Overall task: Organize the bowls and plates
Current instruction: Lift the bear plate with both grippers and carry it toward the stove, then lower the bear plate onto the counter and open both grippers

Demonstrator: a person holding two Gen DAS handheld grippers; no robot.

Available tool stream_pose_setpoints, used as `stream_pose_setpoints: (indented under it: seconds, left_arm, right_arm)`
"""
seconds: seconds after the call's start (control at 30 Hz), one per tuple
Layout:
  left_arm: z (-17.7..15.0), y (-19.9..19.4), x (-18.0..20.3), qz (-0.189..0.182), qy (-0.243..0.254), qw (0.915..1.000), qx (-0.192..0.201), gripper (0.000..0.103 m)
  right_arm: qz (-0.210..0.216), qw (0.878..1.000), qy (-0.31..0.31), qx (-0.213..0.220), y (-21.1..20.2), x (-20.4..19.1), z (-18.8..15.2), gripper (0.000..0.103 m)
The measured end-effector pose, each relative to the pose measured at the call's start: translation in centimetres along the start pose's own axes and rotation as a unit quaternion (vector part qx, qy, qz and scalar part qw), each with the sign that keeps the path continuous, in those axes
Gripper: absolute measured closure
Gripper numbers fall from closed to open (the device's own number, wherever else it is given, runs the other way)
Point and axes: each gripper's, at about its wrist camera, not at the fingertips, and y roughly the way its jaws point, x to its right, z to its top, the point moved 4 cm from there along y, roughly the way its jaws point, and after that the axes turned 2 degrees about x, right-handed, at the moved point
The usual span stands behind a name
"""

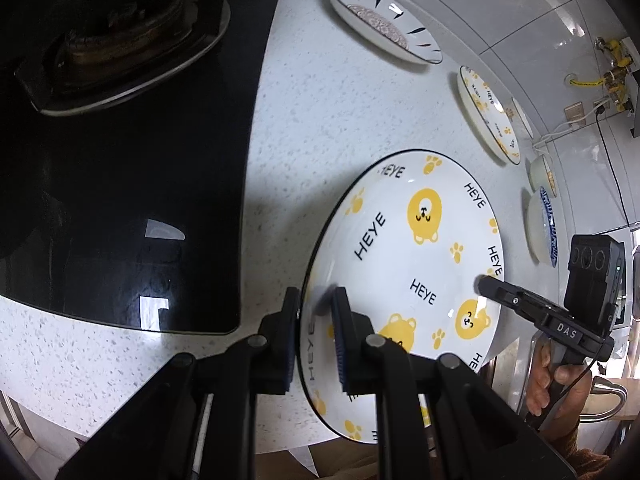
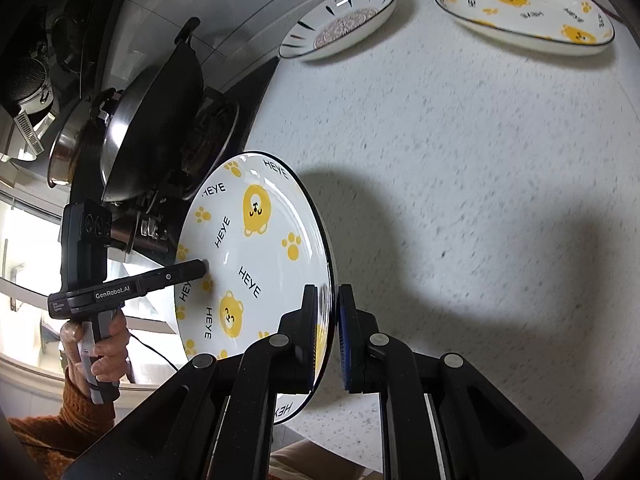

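Note:
A white plate with yellow bears and "HEYE" lettering point(image 1: 408, 248) is held above the speckled counter. My left gripper point(image 1: 316, 300) is shut on its near rim. My right gripper point(image 2: 326, 296) is shut on the opposite rim of the same plate point(image 2: 256, 248). Each gripper shows in the other's view: the right one point(image 1: 484, 284) at the plate's right edge, the left one point(image 2: 200, 268) at its left edge. A second bear plate point(image 1: 486, 114) point(image 2: 524, 4) and a plate with black strokes point(image 1: 384, 20) point(image 2: 340, 20) lie on the counter farther back.
A black glass cooktop point(image 1: 132, 168) with a dark wok point(image 2: 156, 120) is on the left. Two bowls point(image 1: 542, 224) stand near the tiled wall at the right. The speckled counter point(image 2: 480, 200) stretches between the plates.

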Motion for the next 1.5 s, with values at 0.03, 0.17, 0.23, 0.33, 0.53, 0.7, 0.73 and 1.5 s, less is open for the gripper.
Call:
stream_pose_setpoints:
  seconds: [0.03, 0.17, 0.23, 0.33, 0.53, 0.7, 0.73, 1.5]
  left_arm:
    - [-0.2, 0.2, -0.2, -0.001, 0.0, 1.0, -0.003, 0.088]
    - [-0.5, 0.7, -0.8, -0.003, 0.003, 0.9999, -0.009, 0.087]
    - [-0.4, 0.8, -1.0, -0.006, 0.005, 0.9999, -0.009, 0.088]
    - [-0.3, 0.8, -1.1, -0.011, 0.011, 0.9999, -0.004, 0.088]
    - [-0.5, 0.5, -0.8, -0.008, 0.028, 0.9996, 0.001, 0.088]
    - [-0.6, 0.0, -0.5, -0.002, 0.045, 0.9988, 0.017, 0.087]
    - [-0.6, -0.2, -0.5, -0.004, 0.047, 0.9987, 0.021, 0.087]
    - [7.6, -3.1, 14.2, -0.003, 0.157, 0.9803, 0.121, 0.04]
  right_arm:
    - [-0.004, 1.0, 0.0, -0.001, 0.2, -0.1, -0.1, 0.093]
    - [-0.016, 1.0, 0.01, -0.005, 1.0, -0.1, -0.5, 0.093]
    - [-0.021, 1.0, 0.012, -0.005, 1.2, -0.2, -0.6, 0.093]
    - [-0.026, 1.0, 0.015, -0.004, 1.4, -0.3, -0.8, 0.093]
    - [-0.035, 0.999, 0.016, -0.003, 1.6, -0.2, -1.1, 0.092]
    - [-0.037, 0.999, 0.019, 0.013, 0.9, -0.2, -1.0, 0.091]
    - [-0.038, 0.999, 0.02, 0.019, 0.6, -0.2, -0.9, 0.091]
    - [-0.066, 0.99, 0.003, 0.127, -12.0, 4.4, 4.6, 0.014]
